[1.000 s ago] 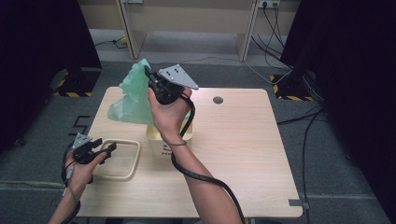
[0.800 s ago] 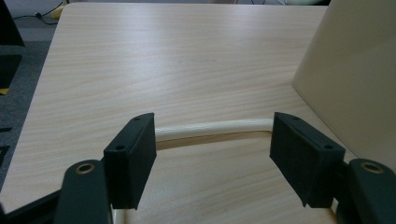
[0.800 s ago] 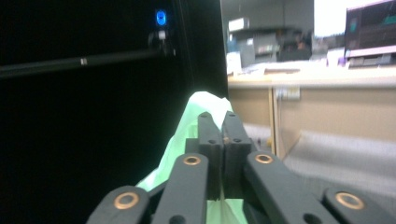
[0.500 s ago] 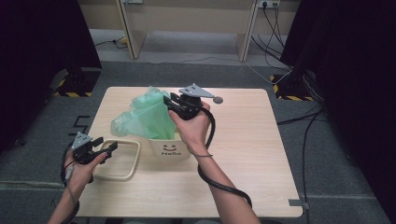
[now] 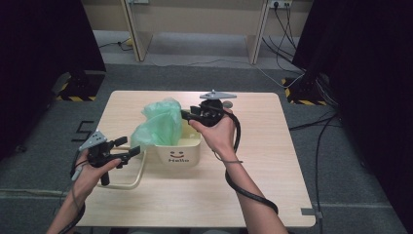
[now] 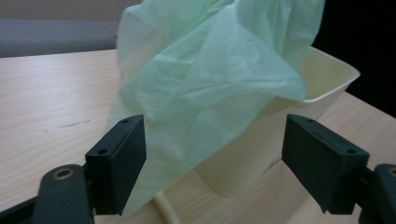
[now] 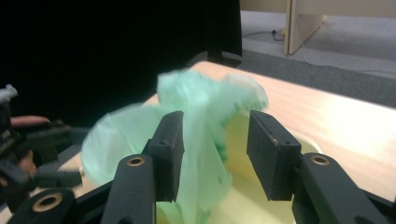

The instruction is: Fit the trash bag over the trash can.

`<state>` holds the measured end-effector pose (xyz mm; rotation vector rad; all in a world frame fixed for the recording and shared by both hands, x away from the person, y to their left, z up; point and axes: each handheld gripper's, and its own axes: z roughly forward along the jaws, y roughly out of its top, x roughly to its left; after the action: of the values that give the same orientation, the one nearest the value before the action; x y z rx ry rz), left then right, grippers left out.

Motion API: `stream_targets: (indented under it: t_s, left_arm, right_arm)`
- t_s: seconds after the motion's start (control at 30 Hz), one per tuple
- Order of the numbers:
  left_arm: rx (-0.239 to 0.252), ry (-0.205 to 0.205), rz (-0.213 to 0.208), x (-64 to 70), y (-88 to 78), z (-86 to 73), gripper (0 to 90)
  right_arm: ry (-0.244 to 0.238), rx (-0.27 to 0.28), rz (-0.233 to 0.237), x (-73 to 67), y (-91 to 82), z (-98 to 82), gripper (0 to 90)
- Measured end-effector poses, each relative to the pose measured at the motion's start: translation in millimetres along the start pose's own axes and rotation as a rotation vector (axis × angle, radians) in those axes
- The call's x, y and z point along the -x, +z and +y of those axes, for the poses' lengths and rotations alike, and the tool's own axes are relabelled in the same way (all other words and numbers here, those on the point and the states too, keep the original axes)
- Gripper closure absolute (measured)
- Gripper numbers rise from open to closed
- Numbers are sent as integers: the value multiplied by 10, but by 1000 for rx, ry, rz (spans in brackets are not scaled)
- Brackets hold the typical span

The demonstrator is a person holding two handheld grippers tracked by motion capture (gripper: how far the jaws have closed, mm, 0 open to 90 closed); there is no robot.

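Right gripper (image 5: 184, 115) jaws just opening, apparently clear of bag (image 5: 159, 124) between them; left gripper (image 5: 127, 147) open beside bin (image 5: 187, 149).

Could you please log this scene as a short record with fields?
surface: wooden table
bin: cream bin with a smiley face and "Hello" on its front, upright
bag: green bag draped over the bin's left rim, partly inside
left gripper: open, jaws pointing at the bag, apart from it
right gripper: jaws have just been opening, bag between them, pads off it
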<state>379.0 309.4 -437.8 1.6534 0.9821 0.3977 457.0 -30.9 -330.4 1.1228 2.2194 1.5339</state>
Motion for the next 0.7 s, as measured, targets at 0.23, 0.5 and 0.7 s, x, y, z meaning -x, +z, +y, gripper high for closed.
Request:
stream_targets:
  t_s: [0.23, 0.5, 0.7]
  left_arm:
    - [3, 20, -23, 19, 80, 102, 347]
    - [8, 67, -18, 45, 148, 182, 678]
    - [17, 170, -33, 162, 131, 284, 768]
  right_arm:
    - [-28, -53, 49, -135, 267, 340, 507]
    - [-116, -242, 42, -107, 553, 400, 748]
    - [-97, -218, 24, 27, 366, 325, 900]
